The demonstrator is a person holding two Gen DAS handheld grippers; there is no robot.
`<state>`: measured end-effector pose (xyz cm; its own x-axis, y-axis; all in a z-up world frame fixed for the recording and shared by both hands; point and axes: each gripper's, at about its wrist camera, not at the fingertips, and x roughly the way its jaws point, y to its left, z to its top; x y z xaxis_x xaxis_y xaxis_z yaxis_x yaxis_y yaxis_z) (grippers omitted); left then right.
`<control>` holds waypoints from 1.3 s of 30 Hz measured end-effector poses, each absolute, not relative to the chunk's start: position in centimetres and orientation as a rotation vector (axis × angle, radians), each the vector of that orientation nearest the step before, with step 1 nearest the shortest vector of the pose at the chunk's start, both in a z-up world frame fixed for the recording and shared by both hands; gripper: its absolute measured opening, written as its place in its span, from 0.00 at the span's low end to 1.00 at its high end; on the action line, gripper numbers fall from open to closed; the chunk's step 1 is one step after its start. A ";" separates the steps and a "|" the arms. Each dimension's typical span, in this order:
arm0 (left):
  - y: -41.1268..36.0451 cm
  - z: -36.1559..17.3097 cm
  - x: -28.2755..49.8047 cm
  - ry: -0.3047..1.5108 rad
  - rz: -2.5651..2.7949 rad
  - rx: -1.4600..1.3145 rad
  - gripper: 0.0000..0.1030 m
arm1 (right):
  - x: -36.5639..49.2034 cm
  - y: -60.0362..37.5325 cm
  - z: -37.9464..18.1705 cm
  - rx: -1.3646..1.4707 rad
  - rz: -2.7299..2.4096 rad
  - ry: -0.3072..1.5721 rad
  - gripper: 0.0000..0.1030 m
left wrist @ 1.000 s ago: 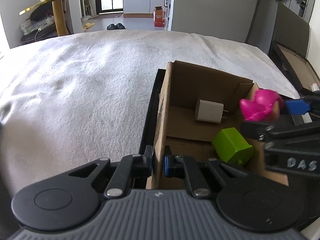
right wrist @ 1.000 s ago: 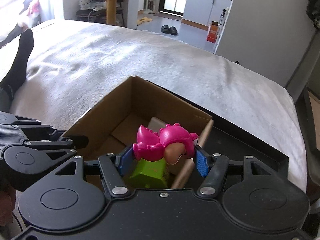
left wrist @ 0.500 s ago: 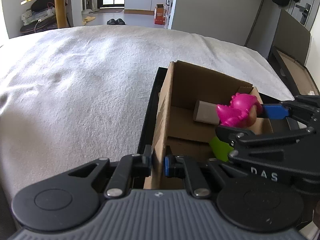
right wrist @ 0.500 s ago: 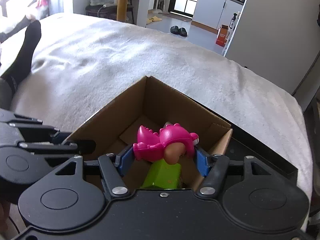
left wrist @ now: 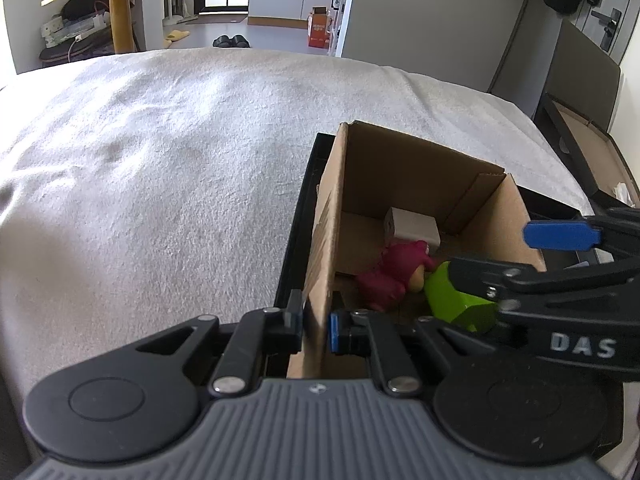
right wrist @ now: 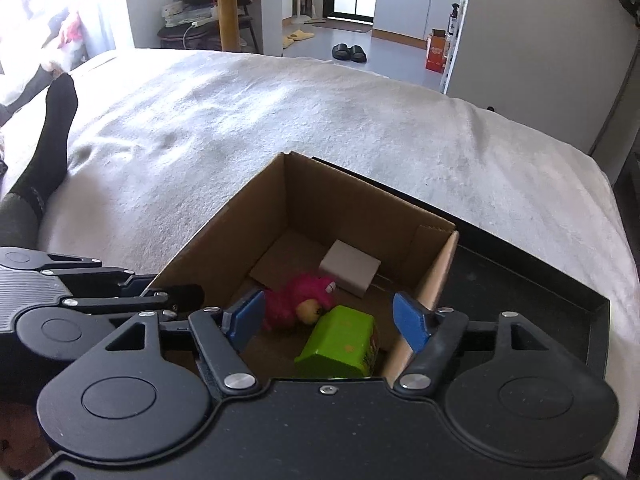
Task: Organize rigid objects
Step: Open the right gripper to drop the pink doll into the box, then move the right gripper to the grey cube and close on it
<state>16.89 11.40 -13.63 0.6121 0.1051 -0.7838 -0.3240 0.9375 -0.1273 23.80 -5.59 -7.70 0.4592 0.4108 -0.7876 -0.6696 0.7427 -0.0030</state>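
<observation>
Gripping the near wall of the cardboard box (left wrist: 320, 272), the left hand-held gripper (left wrist: 314, 326) is pinching it narrowly between its blue pads and steadying it, while the right hand-held gripper (right wrist: 330, 320) is hanging wide and empty above the opening. Beneath it, the pink toy (right wrist: 298, 304) is lying on the box floor, touching the green block (right wrist: 340, 344), with the white charger (right wrist: 350, 266) farther back. Judging from this, the drop looks finished, and the next move is calling for lifting the right one clear to look for another item, though the bed (right wrist: 280, 120) beyond is showing none.
</observation>
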 end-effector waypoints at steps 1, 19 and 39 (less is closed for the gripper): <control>11.4 -13.6 16.9 0.882 0.250 -0.265 0.11 | 23.8 -5.8 -7.6 -0.331 0.675 0.865 0.70; 10.4 -12.6 17.2 0.907 0.281 -0.196 0.32 | 23.0 -11.3 -6.4 -0.290 0.556 0.852 0.90; 8.3 -11.2 17.2 0.898 0.289 -0.098 0.73 | 23.2 -17.6 -6.5 -0.212 0.481 0.867 1.00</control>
<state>17.20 8.29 -11.19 0.5869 0.2072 -0.7827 -0.2887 0.9567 0.0367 23.19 -17.59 -6.52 0.5492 0.3185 -0.7726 -0.4868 0.8734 0.0141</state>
